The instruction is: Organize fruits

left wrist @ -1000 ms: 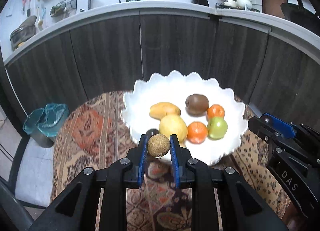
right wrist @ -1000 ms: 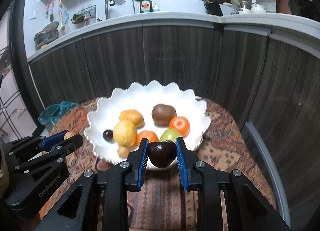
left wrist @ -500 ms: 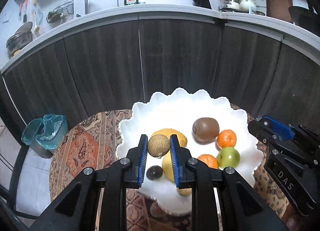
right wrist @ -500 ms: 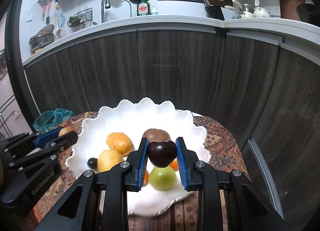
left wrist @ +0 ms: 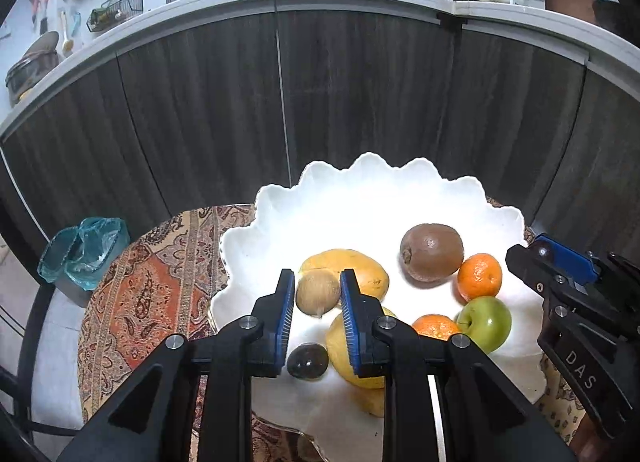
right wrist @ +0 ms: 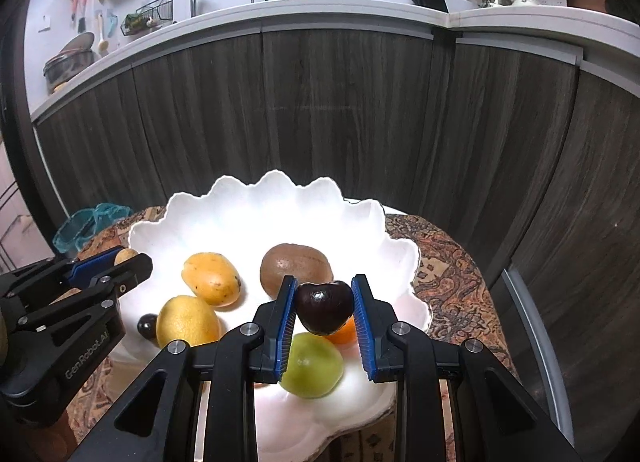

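A white scalloped bowl (left wrist: 360,197) (right wrist: 240,217) sits on a patterned table. In it lie a mango (left wrist: 360,266), a kiwi (left wrist: 432,252), a lemon (left wrist: 340,346), two oranges (left wrist: 480,276), a green apple (left wrist: 486,324) and a dark plum (left wrist: 307,361). My left gripper (left wrist: 318,294) is shut on a small tan fruit (left wrist: 318,296) and holds it above the bowl's left side. My right gripper (right wrist: 323,306) is shut on a dark plum (right wrist: 323,308) above the green apple (right wrist: 312,366).
The patterned tablecloth (left wrist: 152,294) covers a small round table. Dark wood cabinets (left wrist: 280,101) stand close behind it under a white counter. A teal-lined bin (left wrist: 86,256) stands on the floor at the left.
Both grippers have moved forward over the bowl with their fruits still held. The bowl now lies lower and closer under the fingers.
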`<act>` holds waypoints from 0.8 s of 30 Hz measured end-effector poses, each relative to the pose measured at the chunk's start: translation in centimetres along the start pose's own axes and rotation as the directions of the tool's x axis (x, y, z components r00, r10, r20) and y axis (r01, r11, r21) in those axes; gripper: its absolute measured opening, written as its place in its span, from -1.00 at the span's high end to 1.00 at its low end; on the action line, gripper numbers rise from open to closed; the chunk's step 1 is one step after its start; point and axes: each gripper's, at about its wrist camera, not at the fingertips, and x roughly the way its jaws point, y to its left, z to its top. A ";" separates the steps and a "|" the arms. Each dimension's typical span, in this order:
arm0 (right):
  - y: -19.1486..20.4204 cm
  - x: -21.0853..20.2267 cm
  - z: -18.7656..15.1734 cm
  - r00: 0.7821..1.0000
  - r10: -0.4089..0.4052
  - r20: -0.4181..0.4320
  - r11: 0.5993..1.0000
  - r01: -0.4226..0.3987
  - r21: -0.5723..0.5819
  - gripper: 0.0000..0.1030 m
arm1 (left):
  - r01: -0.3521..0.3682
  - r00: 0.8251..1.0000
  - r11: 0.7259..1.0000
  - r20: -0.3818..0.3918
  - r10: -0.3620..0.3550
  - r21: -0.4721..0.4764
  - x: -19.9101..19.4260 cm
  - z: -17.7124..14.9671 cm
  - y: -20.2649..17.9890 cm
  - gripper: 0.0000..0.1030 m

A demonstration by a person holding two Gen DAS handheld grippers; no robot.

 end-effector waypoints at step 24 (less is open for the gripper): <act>-0.5 -4.7 0.3 0.993 -0.081 0.091 0.996 0.077 0.041 -0.66 | -0.137 0.989 0.989 0.047 0.140 -0.057 -4.9 -0.5 0.4 -0.70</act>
